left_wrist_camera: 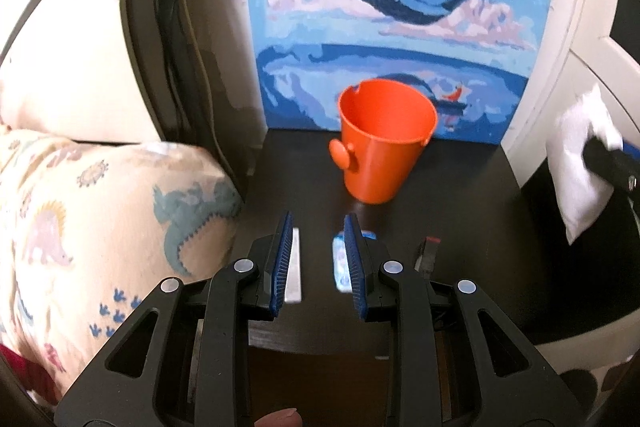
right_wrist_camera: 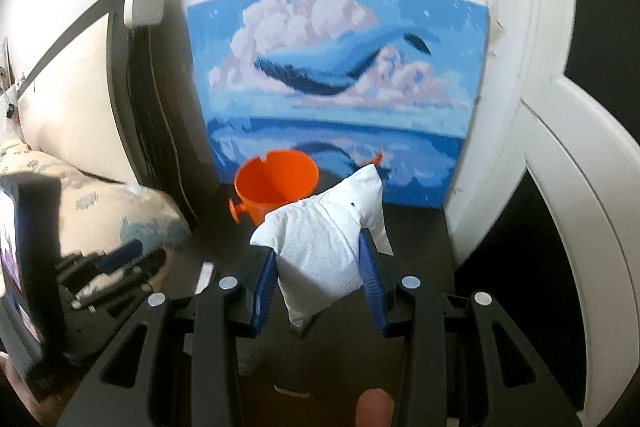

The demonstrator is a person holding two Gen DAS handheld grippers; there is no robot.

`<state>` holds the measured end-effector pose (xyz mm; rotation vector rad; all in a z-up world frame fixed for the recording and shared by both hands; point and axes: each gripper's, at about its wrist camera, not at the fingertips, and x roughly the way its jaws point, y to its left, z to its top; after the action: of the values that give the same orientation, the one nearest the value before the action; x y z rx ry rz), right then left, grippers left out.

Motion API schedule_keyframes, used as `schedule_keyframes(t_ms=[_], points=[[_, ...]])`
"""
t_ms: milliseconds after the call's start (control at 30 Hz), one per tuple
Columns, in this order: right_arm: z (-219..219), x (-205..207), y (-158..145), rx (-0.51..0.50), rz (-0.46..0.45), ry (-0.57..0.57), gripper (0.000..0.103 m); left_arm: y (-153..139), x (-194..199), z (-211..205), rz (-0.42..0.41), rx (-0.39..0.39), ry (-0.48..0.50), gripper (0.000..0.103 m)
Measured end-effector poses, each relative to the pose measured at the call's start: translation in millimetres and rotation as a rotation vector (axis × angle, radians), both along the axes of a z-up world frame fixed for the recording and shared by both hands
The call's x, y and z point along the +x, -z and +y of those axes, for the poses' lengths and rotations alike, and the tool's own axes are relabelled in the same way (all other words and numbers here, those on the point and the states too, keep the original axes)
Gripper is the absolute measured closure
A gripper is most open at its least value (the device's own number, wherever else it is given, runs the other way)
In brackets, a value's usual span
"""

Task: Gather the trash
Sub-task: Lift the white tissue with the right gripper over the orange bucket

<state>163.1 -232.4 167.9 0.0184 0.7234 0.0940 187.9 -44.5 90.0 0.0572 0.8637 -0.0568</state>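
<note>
An orange bucket (left_wrist_camera: 384,143) stands empty on the dark nightstand (left_wrist_camera: 304,179), in front of a whale painting; it also shows in the right wrist view (right_wrist_camera: 276,183). My right gripper (right_wrist_camera: 320,251) is shut on a crumpled white paper towel (right_wrist_camera: 328,247) and holds it above the table, right of the bucket; the towel also shows in the left wrist view (left_wrist_camera: 580,167). My left gripper (left_wrist_camera: 318,227) is open and empty, low over the table near the bucket. A white strip (left_wrist_camera: 294,267), a blue-and-white wrapper (left_wrist_camera: 342,267) and a small dark piece (left_wrist_camera: 426,255) lie under it.
A whale painting (left_wrist_camera: 392,27) leans on the wall behind the bucket. A dinosaur-print pillow (left_wrist_camera: 100,219) and a dark headboard with cables (left_wrist_camera: 176,47) are on the left. A white door frame (right_wrist_camera: 560,147) is on the right.
</note>
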Motion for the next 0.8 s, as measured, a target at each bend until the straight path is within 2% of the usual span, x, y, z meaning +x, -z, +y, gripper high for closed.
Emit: schedule_keyframes(t_ms=[367,800], points=[[34,84,-11,-0.021,-0.053,-0.046,0.064,0,54,3,-0.026,0.03,-0.03,0.076],[57,150,19,-0.013,0.022,-0.089,0.064,17,109,14,-0.024,0.04,-0.078,0.076]])
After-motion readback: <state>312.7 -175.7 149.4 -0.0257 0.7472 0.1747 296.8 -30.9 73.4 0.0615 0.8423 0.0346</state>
